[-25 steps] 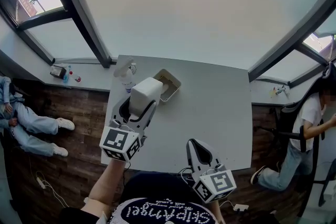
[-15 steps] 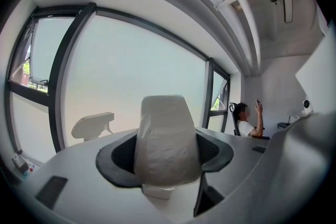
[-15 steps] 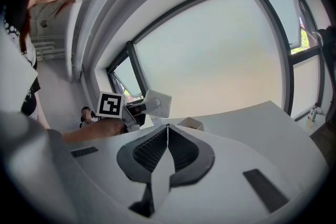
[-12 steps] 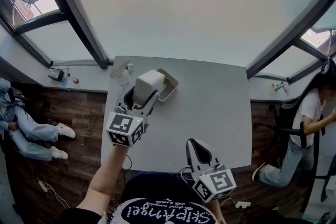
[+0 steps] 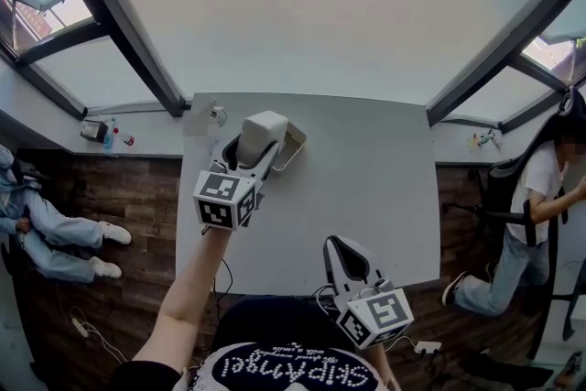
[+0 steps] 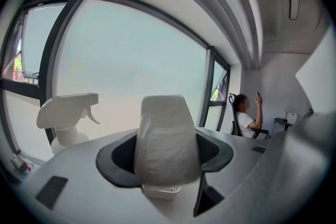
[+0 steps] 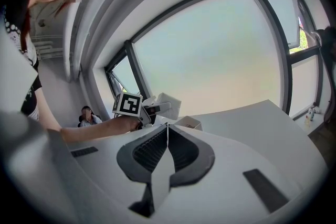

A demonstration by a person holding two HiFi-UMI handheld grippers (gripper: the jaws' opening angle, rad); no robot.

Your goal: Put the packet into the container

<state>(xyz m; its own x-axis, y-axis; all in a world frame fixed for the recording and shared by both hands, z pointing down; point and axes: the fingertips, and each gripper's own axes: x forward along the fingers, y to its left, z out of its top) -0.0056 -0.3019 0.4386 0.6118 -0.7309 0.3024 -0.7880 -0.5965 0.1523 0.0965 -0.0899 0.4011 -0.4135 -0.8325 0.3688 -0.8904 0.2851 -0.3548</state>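
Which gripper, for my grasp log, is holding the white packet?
The left gripper: its fingers are clamped on the white packet. The right gripper has its fingers closed together with nothing between them.

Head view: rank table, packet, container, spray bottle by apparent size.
1. table
2. packet, though raised nearer the camera
3. container and spray bottle: both partly hidden, not ranked

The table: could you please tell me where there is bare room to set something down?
The table is bare from the container to its right edge, and along the near strip between the left tongs and right tongs. The far-left corner is crowded: spray bottle, container, held packet.
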